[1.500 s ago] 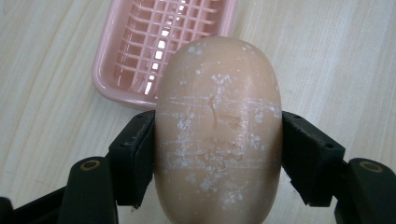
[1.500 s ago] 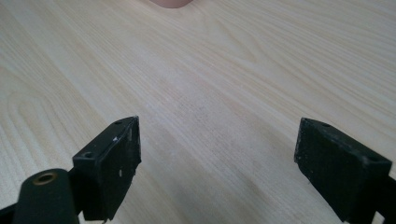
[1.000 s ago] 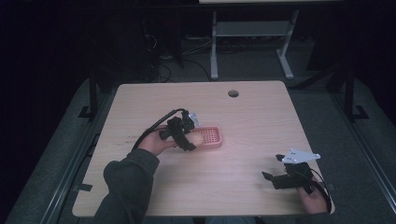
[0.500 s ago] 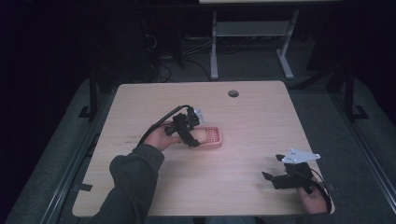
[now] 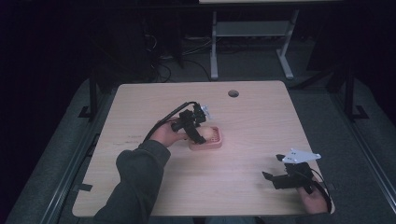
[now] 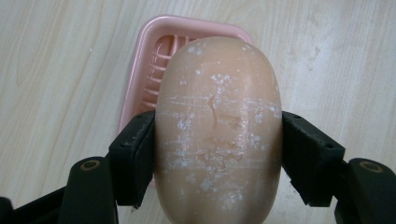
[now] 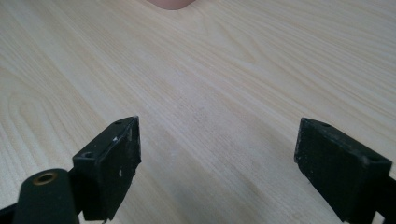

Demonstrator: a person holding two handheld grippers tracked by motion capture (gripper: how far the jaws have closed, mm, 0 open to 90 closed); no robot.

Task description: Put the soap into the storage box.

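Note:
A peach bar of soap (image 6: 218,135), oval and flecked with white, is clamped between the two black jaws of my left gripper (image 6: 218,156). Under it lies a pink ribbed soap dish (image 6: 154,60) on the wooden table. In the high view my left gripper (image 5: 195,129) holds the soap (image 5: 200,135) over the near left part of the soap dish (image 5: 212,140), about mid-table. My right gripper (image 5: 270,177) rests open near the table's front right corner. In its own view the right gripper (image 7: 217,154) has bare wood between wide-spread jaws, and a pink corner of the dish (image 7: 170,3) peeks in at the top.
The light wooden table (image 5: 261,116) has a round cable hole (image 5: 233,93) near its far edge. A white table frame (image 5: 247,32) stands on the dark floor beyond. A black cable (image 5: 161,122) trails from the left gripper.
My left gripper has moved slightly toward the right with the soap, now over the dish. The right gripper has stayed put.

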